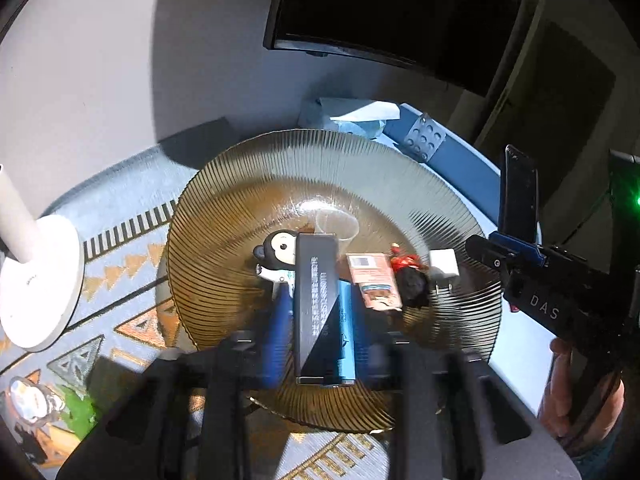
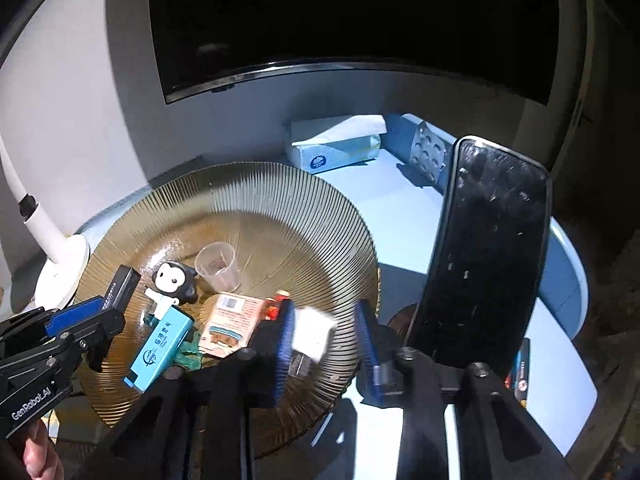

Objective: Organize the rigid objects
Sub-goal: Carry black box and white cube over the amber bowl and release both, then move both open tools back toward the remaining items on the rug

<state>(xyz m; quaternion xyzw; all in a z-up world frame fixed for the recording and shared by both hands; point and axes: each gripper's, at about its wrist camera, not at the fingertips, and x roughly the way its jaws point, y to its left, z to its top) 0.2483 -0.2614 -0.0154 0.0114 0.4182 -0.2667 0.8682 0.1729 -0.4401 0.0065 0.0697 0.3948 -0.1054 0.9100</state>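
Plate: big round amber ribbed glass plate [image 1: 248, 208] on the counter [image 2: 384, 208]; pale blue top on the right, patterned grey-orange cloth on the left.
On plate: black slim rectangular box w/ white lettering [image 1: 316, 292], light-blue rectangular box [image 2: 162, 346], small black-and-white big-headed toy figure [image 2: 172, 280], clear plastic measuring cup [image 2: 218, 266], salmon-pink printed card packet [image 2: 232, 324], small red-and-black item [image 1: 408, 276] (too blurred to name), white plug-type charger block [image 2: 314, 336].
Left tongs [image 1: 320, 320]: blue-padded, parted. Black box + blue box lie lengthwise between the pads, w/ a visible gap on each side; not squeezed. Boxes rest on the plate; black one overlaps the blue one, its far end touches the toy figure.
Right tongs [image 2: 326, 344]: blue-padded, parted. White charger sits between the pads, close to the left pad, clear gap to the right pad; blurred, so contact w/ the left pad can't be told.
Rel. pos.: right tongs over the plate's right rim; left tongs over its near-centre.
Phone: black smartphone [image 2: 488, 256] clipped upright on the right tool.
Around: white lamp base [image 1: 36, 280] left of plate; white-blue tissue box [image 2: 336, 148] + silver blister pack [image 2: 428, 152] beyond plate; dark screen [image 2: 352, 16] on the wall.
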